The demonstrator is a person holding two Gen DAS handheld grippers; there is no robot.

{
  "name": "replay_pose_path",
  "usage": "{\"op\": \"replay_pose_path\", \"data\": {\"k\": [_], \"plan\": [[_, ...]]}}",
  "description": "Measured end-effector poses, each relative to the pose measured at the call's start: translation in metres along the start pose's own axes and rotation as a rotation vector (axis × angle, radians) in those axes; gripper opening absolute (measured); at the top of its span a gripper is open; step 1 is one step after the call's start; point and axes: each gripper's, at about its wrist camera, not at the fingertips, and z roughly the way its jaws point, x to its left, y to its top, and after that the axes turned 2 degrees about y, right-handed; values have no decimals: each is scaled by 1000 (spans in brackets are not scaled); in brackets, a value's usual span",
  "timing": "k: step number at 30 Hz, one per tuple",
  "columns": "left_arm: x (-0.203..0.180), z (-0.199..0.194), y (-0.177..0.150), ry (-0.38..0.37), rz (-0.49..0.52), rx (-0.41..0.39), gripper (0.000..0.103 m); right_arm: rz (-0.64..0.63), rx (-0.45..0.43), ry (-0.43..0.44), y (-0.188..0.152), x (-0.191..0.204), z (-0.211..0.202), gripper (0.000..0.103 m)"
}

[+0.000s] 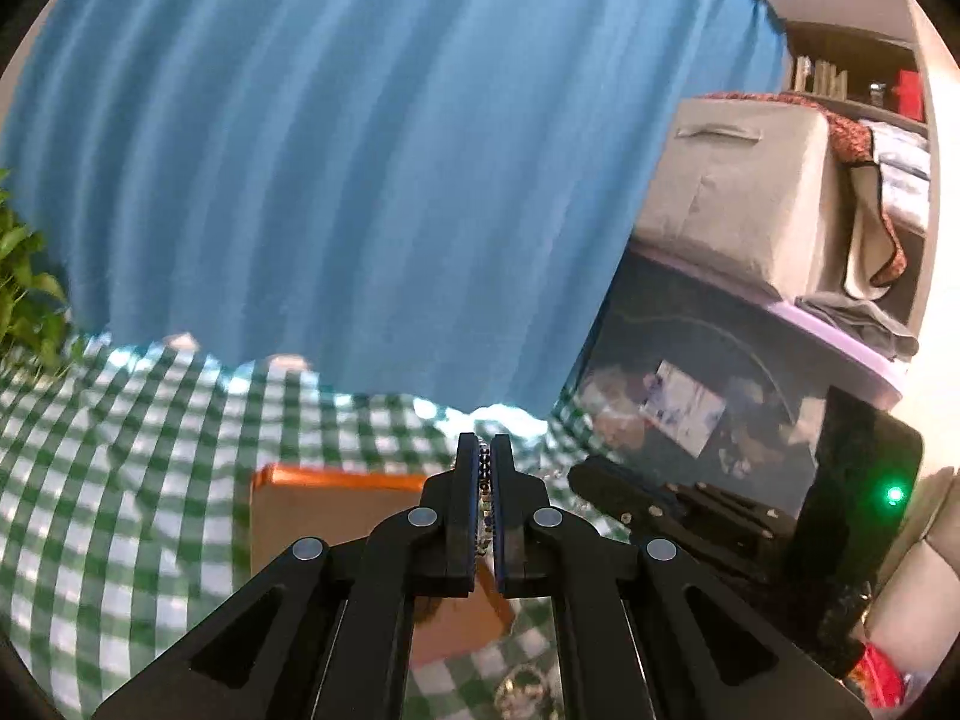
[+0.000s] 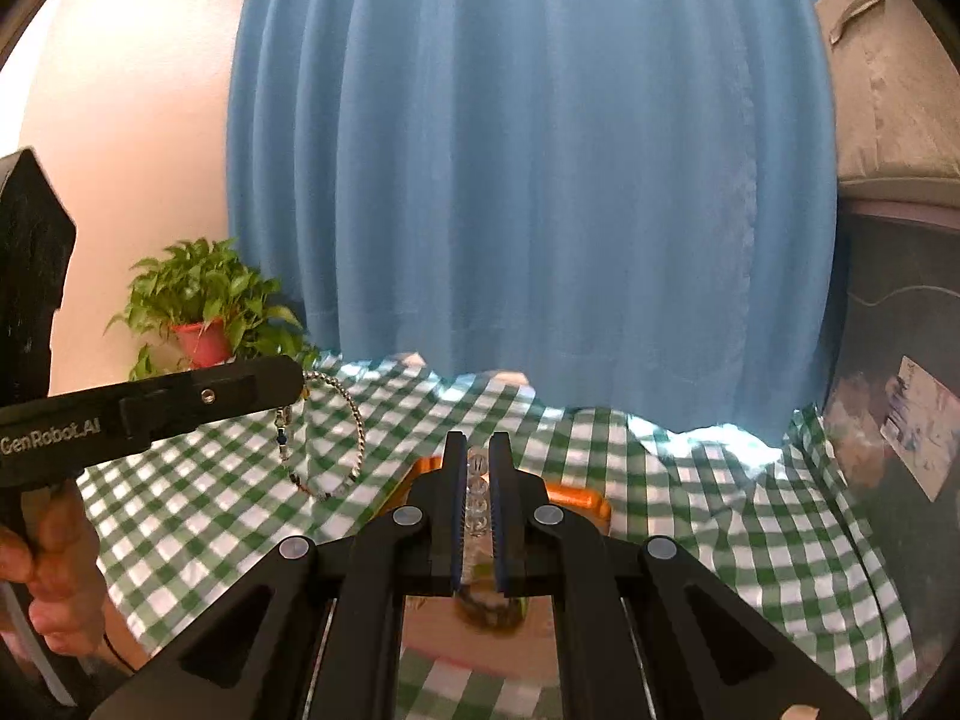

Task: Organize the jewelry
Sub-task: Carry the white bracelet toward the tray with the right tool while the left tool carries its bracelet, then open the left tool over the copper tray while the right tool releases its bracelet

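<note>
Gripping a dark beaded chain (image 1: 483,498) between its closed pads, the left claw (image 1: 485,450) is hanging over the worktop (image 1: 108,480), above the right edge of an orange box (image 1: 336,516). Seen from the right wrist, that chain (image 2: 336,438) is dangling in a loop from the left claw (image 2: 294,381), clear of the checked cloth (image 2: 720,510), and a hand (image 2: 54,576) is holding the claw's handle at the near left. The right claw (image 2: 477,450) is pinching a string of clear beads (image 2: 477,498) over the box (image 2: 576,501), its jaws nearly together. A potted plant (image 2: 207,312) is standing at the far left before a blue curtain (image 2: 528,180). Grey bins (image 1: 738,192) are sitting at the right.
</note>
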Motion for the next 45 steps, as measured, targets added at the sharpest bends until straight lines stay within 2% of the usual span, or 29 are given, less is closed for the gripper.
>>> {"op": "replay_pose_path", "data": {"k": [2,4,6,8,10,13,15,17,18,21,24,27,31,34,39,40,41,42,43,44,45], "plan": [[5,7,-2,-9,20,-42,3,4,-4,-2,0,-6,6,6],[17,24,-10,-32,11,-27,3,0,0,-19,-5,-12,14,6],[30,44,-21,-20,-13,6,3,12,17,-23,-12,-18,25,6],[50,72,-37,12,-46,69,3,35,56,-26,-21,-24,39,6],[66,92,-50,12,-77,128,3,50,97,-22,-32,-30,56,6],[89,114,-68,62,-113,204,3,33,142,-43,-46,-35,74,6],[100,120,-77,96,-130,227,3,36,163,-53,-54,-41,83,6],[107,131,-87,169,-135,280,3,33,193,-76,-66,-49,93,6],[113,137,-94,229,-143,306,3,21,209,-90,-73,-51,99,6],[118,142,-105,235,-165,335,3,33,263,-120,-89,-63,119,6],[106,137,-101,225,-123,309,3,89,280,-87,-95,-75,129,6],[103,142,-101,276,-80,340,3,74,268,-77,-96,-72,127,6],[119,157,-120,368,-123,428,3,60,307,-74,-106,-70,135,6],[123,161,-130,409,-98,457,3,55,338,-77,-114,-71,142,6],[124,167,-136,421,-81,481,4,83,386,-87,-125,-78,154,6],[122,168,-136,430,-68,487,7,99,402,-74,-128,-79,156,8],[121,167,-136,437,-62,488,15,115,410,-61,-130,-81,158,10],[119,166,-136,445,-53,487,34,131,418,-54,-132,-83,159,22],[117,165,-135,445,-48,482,48,140,423,-53,-134,-84,159,35],[115,162,-134,423,-50,464,67,144,416,-53,-134,-85,157,40],[114,161,-133,402,-57,457,72,145,407,-54,-134,-85,155,43]]}}
